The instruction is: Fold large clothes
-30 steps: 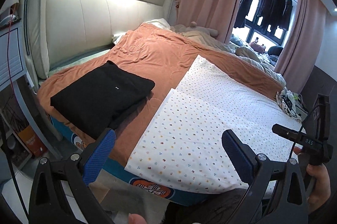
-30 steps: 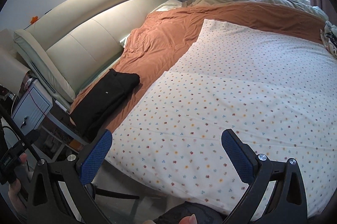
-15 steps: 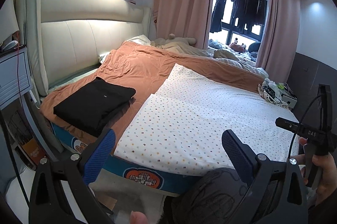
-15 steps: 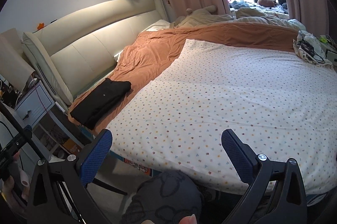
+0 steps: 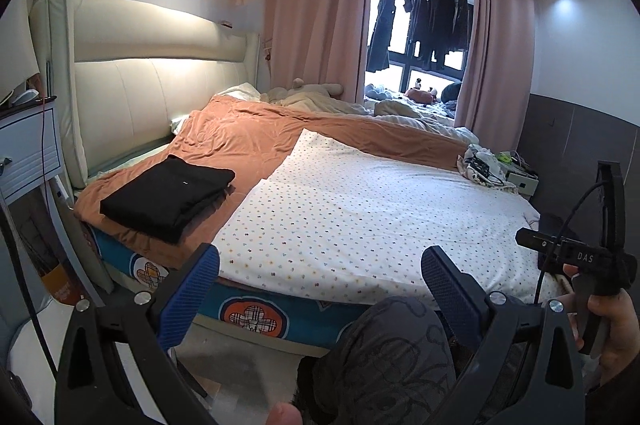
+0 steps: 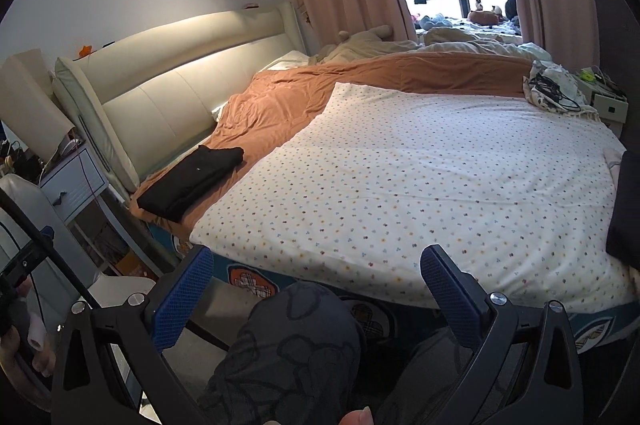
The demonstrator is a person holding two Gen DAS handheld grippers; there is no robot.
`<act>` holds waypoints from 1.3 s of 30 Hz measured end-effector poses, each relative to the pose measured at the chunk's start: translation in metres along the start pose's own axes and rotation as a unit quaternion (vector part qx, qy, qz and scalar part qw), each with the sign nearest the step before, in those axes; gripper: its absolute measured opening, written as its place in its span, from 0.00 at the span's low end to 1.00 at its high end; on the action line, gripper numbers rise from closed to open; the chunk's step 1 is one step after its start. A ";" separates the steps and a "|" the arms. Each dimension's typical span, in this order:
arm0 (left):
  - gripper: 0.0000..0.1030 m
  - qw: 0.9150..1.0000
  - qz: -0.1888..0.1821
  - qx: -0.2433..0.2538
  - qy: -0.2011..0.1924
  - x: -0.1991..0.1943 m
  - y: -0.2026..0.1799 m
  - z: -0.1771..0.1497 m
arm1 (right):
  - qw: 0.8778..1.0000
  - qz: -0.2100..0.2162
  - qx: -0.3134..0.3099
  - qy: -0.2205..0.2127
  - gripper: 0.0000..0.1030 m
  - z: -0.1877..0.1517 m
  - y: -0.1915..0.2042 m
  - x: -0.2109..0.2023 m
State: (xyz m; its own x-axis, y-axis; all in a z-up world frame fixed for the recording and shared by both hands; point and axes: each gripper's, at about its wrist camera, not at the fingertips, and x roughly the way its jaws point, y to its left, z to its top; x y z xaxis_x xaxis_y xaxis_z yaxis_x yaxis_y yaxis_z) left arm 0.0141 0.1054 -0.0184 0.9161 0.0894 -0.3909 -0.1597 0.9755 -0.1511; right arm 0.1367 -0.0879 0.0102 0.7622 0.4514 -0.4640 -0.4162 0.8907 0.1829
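Note:
A folded black garment (image 5: 170, 195) lies on the brown blanket at the near left corner of the bed; it also shows in the right wrist view (image 6: 192, 181). A white dotted sheet (image 5: 360, 213) covers the near part of the bed, also in the right wrist view (image 6: 420, 185). My left gripper (image 5: 320, 289) is open and empty, held off the bed's near edge above the person's dark-patterned knee (image 5: 384, 357). My right gripper (image 6: 318, 285) is open and empty, also back from the bed edge. The right gripper's body (image 5: 580, 257) shows at the right of the left wrist view.
A cream padded headboard (image 5: 132, 97) stands at the left. A bedside cabinet (image 5: 24, 153) is at the far left. A pile of cloth and cables (image 5: 480, 165) lies at the bed's far right. Pink curtains (image 5: 316, 17) and hanging dark clothes (image 5: 420, 17) are behind.
Both grippers have drawn back and up from the bed. The view now takes in the whole bed and the person's knee. The black garment has not moved.

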 end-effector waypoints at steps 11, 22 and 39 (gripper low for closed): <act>1.00 1.000 0.012 0.010 -0.027 -0.047 -0.010 -0.030 | 1.000 -0.018 -0.006 -0.015 1.00 -0.045 0.007 -0.058; 1.00 0.999 0.025 0.025 -0.038 -0.072 -0.021 -0.047 | 0.998 -0.015 -0.019 -0.050 1.00 -0.088 0.012 -0.093; 1.00 0.998 0.022 0.035 -0.038 -0.080 -0.028 -0.050 | 0.997 -0.025 -0.009 -0.068 1.00 -0.104 0.009 -0.098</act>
State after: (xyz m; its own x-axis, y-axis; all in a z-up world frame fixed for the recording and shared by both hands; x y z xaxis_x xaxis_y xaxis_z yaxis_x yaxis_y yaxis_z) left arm -0.0727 0.0607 -0.0281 0.9345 0.1440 -0.3256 -0.1761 0.9818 -0.0713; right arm 0.0066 -0.1299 -0.0324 0.8419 0.4112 -0.3494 -0.3843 0.9115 0.1465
